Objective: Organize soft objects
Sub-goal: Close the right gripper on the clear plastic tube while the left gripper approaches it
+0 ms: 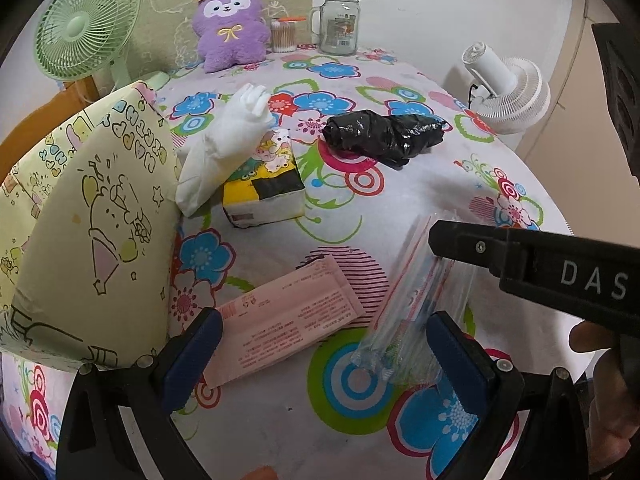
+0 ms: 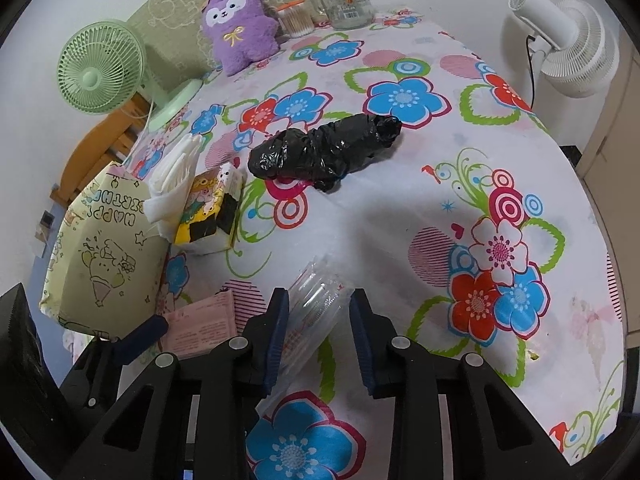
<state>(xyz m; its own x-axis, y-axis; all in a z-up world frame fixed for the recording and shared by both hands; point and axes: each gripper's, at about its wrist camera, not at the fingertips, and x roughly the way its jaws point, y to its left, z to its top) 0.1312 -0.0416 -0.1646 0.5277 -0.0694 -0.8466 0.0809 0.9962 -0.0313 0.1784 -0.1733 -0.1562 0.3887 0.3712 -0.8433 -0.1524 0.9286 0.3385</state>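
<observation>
Soft items sitting spread over the table (image 1: 400,208), left wrist view.
Plush toy (image 1: 232,26) and jar (image 1: 339,20) standing at upper centre; rolled bag (image 1: 384,133) lying mid-frame, tissue pack (image 1: 264,184) sitting to its left; flat packet (image 1: 288,316) lying lower centre, clear sleeve (image 1: 416,312) lying just right of it.

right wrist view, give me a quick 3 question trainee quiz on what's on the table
1. True or false: the black bag bundle lies beside the purple plush toy, touching it.
2. What sits between the right gripper's pads? A) pink packet B) clear plastic pack C) tissue pack
3. Fill in: the left gripper is ____.

Key: 1 false, they lie well apart; 2 B, the clear plastic pack; 3 open.
</observation>
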